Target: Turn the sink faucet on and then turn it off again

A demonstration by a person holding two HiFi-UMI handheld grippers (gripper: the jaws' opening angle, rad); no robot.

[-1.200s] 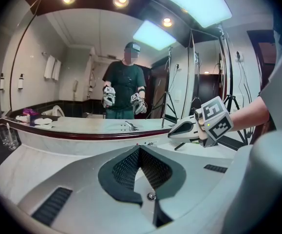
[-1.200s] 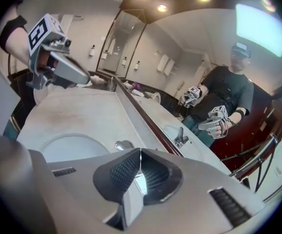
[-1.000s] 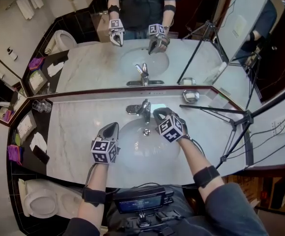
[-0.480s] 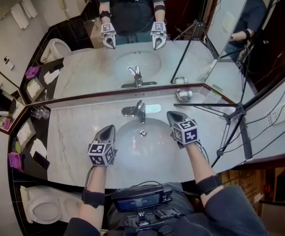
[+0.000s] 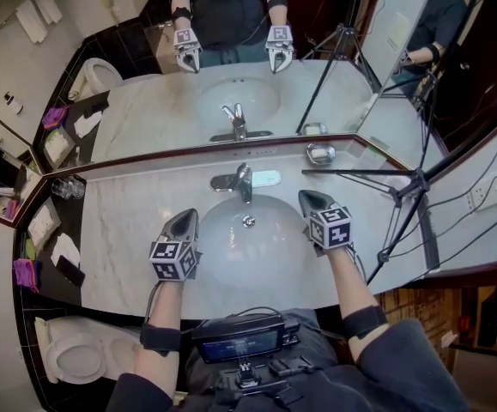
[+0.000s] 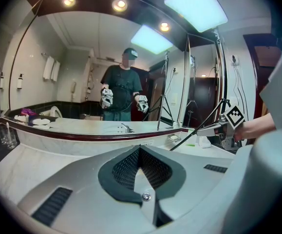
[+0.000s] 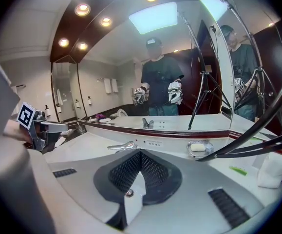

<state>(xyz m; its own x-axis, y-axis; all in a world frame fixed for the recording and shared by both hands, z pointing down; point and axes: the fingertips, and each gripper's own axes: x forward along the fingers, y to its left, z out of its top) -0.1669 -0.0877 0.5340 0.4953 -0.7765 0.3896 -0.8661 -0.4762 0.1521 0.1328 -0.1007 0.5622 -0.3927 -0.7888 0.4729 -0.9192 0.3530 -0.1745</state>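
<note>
Pale marble counter fills the middle of the head view, with a wide mirror rising from its back edge; a white oval sink basin is sunk into the counter's middle, close to the front edge; a black tripod stands over the counter's right end; the left gripper hangs over the basin's left rim and the right gripper over its right rim, both pointing toward the mirror and well apart from each other; in its own view the left gripper has its jaws pressed together with nothing between them, and the right gripper likewise has its jaws closed on nothing; the chrome faucet sits at the counter's back edge behind the basin's middle, between the two grippers and touched by neither; a small soap dish rests at the back edge to the faucet's right; drinking glasses stand at the back left corner.
</note>
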